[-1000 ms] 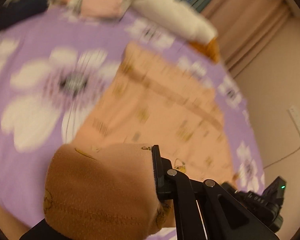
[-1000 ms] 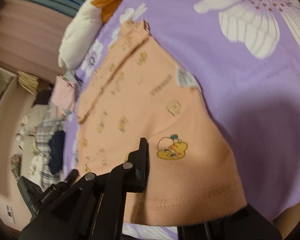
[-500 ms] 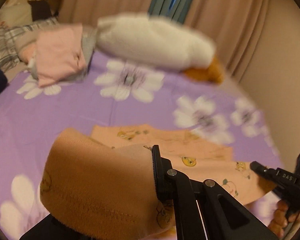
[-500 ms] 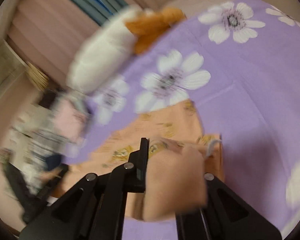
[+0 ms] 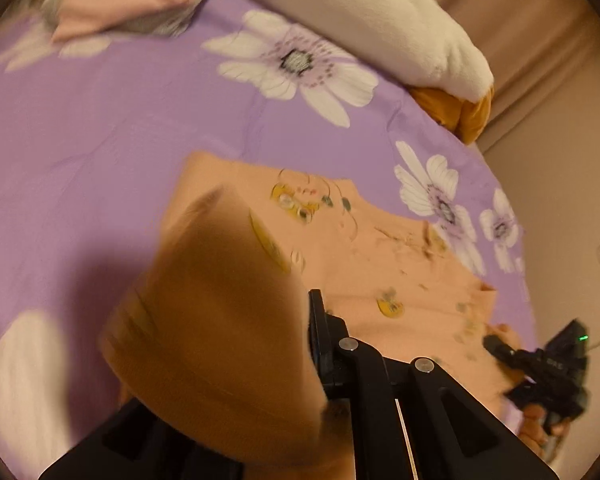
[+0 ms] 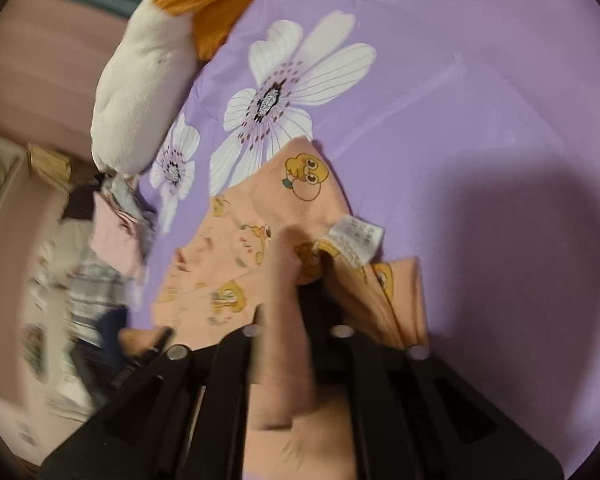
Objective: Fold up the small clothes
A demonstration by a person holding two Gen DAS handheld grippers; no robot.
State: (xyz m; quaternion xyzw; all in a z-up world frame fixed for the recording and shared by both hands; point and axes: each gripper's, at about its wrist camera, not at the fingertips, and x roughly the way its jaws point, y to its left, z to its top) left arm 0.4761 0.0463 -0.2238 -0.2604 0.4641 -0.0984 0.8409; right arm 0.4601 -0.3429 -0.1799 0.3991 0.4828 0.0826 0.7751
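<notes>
— Bedsheet (image 5: 100, 128), purple with big white flowers, fills both views; a white plush toy (image 5: 380, 16) lies at its far edge.

— Where is the garment?

— Peach garment (image 5: 400, 264) with duck prints lies folded over on the sheet.

— And the grippers?

— Left gripper (image 5: 296, 344): jaws have just been opening, a fold of the cloth between them. Right gripper (image 6: 296, 320): the same, its jaws narrowly parted, bunched cloth and a white label (image 6: 356, 240) ahead of them.

White care label (image 6: 355, 236) print too blurred to read
</notes>
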